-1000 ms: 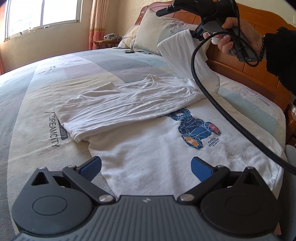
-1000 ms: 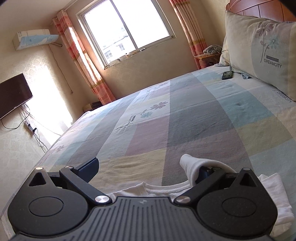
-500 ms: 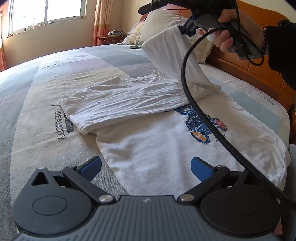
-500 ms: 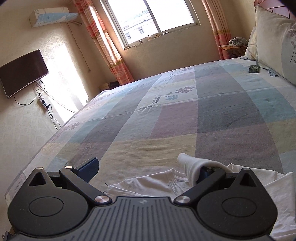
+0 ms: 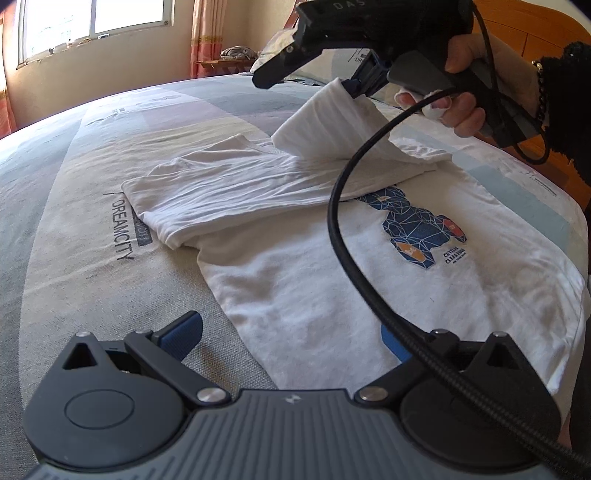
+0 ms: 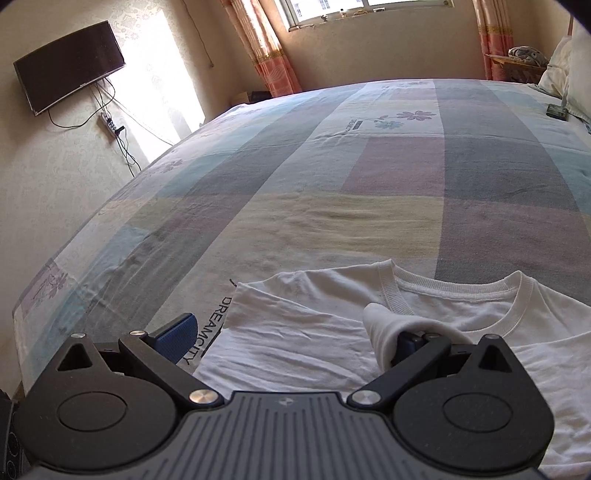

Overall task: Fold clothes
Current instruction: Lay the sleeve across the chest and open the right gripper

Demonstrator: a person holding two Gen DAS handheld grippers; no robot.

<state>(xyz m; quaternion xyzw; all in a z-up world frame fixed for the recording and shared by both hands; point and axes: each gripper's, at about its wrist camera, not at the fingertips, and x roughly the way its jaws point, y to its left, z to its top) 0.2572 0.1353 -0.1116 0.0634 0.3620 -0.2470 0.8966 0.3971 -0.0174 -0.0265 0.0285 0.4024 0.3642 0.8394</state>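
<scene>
T-shirt [image 5: 332,295] print half hidden

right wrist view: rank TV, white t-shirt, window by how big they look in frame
1. white t-shirt, largest, though it lies nearest the camera and is partly hidden by the right claw, so real size is unsure.
2. TV and window: look similar, and the window is cut off by the frame edge, so no ranking.

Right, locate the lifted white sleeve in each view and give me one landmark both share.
Left wrist view: the sleeve hangs from the right tool, upper centre.
Right wrist view: the sleeve drapes over the tool's right finger, lower centre-right.
Shared landmark: the DREAMCITY print on the bedsheet, beside the shirt.
</scene>
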